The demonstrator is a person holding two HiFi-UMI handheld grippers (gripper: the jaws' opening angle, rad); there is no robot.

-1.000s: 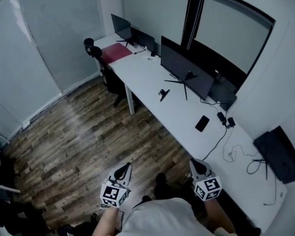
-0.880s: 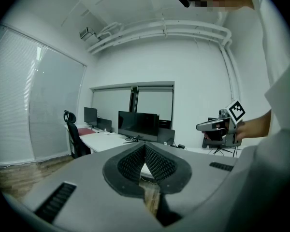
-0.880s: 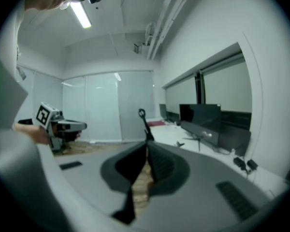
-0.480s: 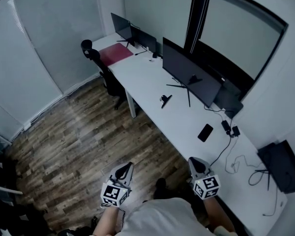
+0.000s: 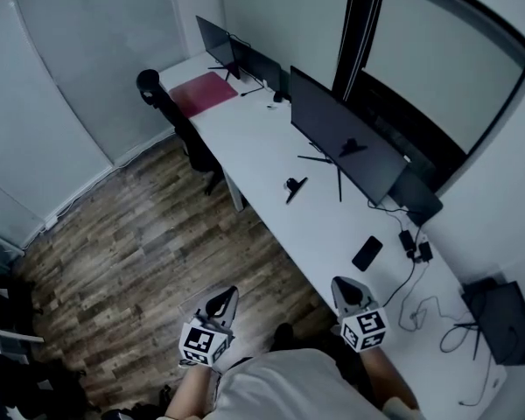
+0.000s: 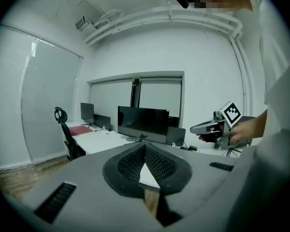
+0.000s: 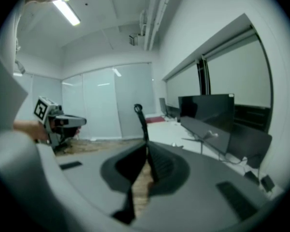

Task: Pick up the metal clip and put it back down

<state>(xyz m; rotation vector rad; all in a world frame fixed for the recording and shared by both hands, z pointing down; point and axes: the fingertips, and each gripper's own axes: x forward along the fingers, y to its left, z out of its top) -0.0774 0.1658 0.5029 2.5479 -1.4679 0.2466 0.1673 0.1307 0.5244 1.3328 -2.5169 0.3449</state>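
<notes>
A small dark clip-like object (image 5: 293, 186) lies on the long white desk (image 5: 271, 147), in front of the big monitor; I cannot make out its details. Both grippers are held low, close to the person's body and far from it. My left gripper (image 5: 227, 294) hangs over the wooden floor, its jaws shut with nothing between them (image 6: 145, 145). My right gripper (image 5: 339, 283) is by the desk's near edge, its jaws also closed and empty (image 7: 146, 146). Each gripper shows in the other's view: the right gripper (image 6: 203, 128) and the left gripper (image 7: 79, 121).
Several monitors (image 5: 341, 143) stand along the desk's far side. A black phone (image 5: 366, 253) lies close to the right gripper, with cables and adapters (image 5: 416, 243) beyond it. A red mat (image 5: 201, 90) and an office chair (image 5: 171, 112) are at the far end. A dark box (image 5: 503, 322) sits at right.
The whole view has shifted: the desk, the clip-like object and the phone have slid down and nearer in the head view. Both grippers stay low and shut.
</notes>
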